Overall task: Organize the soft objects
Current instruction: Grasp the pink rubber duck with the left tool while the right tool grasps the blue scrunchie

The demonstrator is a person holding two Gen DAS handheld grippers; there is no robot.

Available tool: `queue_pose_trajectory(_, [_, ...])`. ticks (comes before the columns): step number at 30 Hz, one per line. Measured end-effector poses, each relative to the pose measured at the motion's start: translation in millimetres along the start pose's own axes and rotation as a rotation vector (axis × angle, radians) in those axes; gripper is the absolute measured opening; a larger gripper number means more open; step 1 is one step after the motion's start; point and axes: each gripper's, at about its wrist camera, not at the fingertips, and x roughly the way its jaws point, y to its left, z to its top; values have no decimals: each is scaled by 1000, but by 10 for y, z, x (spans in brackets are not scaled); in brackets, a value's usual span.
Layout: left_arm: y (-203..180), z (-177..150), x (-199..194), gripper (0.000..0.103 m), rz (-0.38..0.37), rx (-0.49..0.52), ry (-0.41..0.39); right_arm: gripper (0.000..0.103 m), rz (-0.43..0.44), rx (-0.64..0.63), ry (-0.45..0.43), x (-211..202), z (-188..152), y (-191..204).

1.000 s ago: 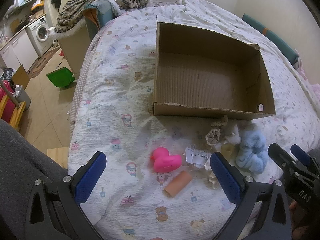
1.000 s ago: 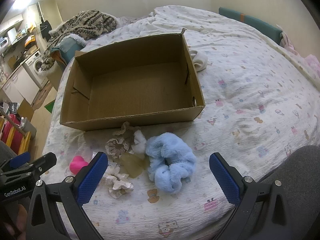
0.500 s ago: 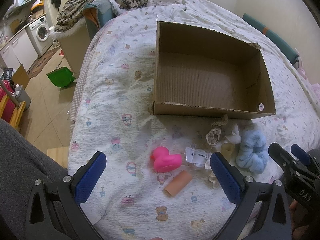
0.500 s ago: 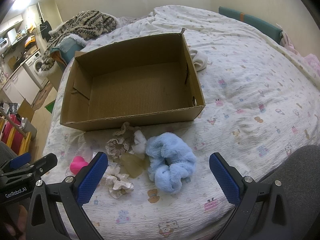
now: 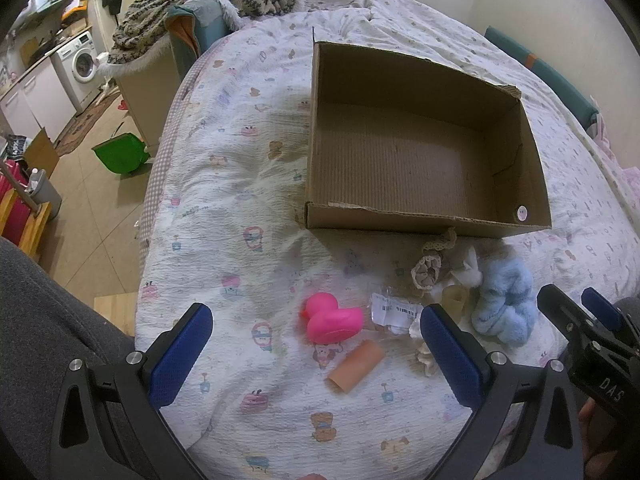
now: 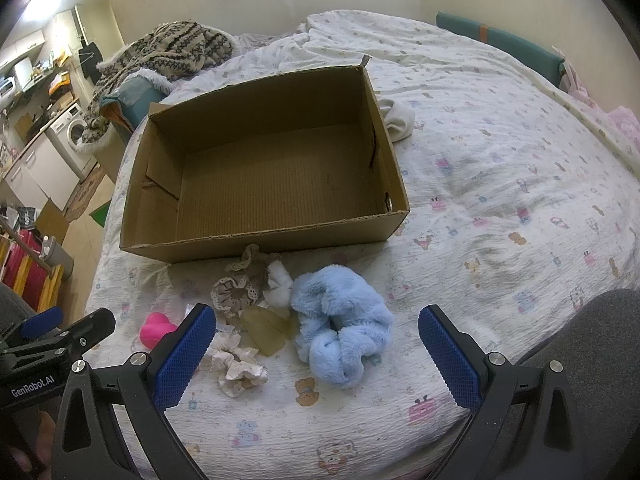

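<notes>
In the left wrist view, the left gripper (image 5: 312, 354) hung over the near edge of the bed (image 5: 224, 216) with its jaws spread wide and nothing between them. The pink duck (image 5: 331, 317) and the peach tube (image 5: 355, 366) lay just ahead, inside the span of the fingers, the tube's long axis running diagonally toward the right finger. The cardboard box (image 5: 424, 222) sat empty farther ahead. In the right wrist view, the right gripper (image 6: 316, 354) was likewise wide open and empty. The blue fluffy scrunchie (image 6: 342, 330) lay directly between and just beyond its fingers, with the beige lace scrunchie (image 6: 234, 294) and cream scrunchie (image 6: 240, 368) toward the left finger. Judging by this, the right gripper was better placed for the blue scrunchie, the left for the duck.
</notes>
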Motion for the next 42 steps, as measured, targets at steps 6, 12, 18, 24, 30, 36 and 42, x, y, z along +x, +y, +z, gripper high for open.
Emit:
queue_pose_trajectory(6, [36, 47, 61, 103, -19, -18, 35, 103, 3, 7, 6, 6, 0, -8])
queue_pose_trajectory(12, [238, 236, 306, 103, -74, -117, 146, 103, 12, 43, 18, 32, -8, -56])
queue_pose_trajectory(18, [242, 241, 702, 89, -98, -163, 307, 103, 23, 63, 29, 47, -8, -87])
queue_pose_trajectory(24, [60, 106, 971, 77, -100, -123, 405, 103, 32, 76, 41, 68, 17, -120])
queue_pose_trajectory(30, [100, -8, 1056, 44, -106, -136, 421, 103, 36, 85, 50, 87, 27, -140])
queue_pose_trajectory(36, [286, 6, 926, 44, -88, -155, 394, 103, 75, 211, 104, 178, 92, -415])
queue_pose_trajectory(42, [419, 66, 726, 43, -75, -152, 346, 103, 111, 329, 268, 493, 201, -735])
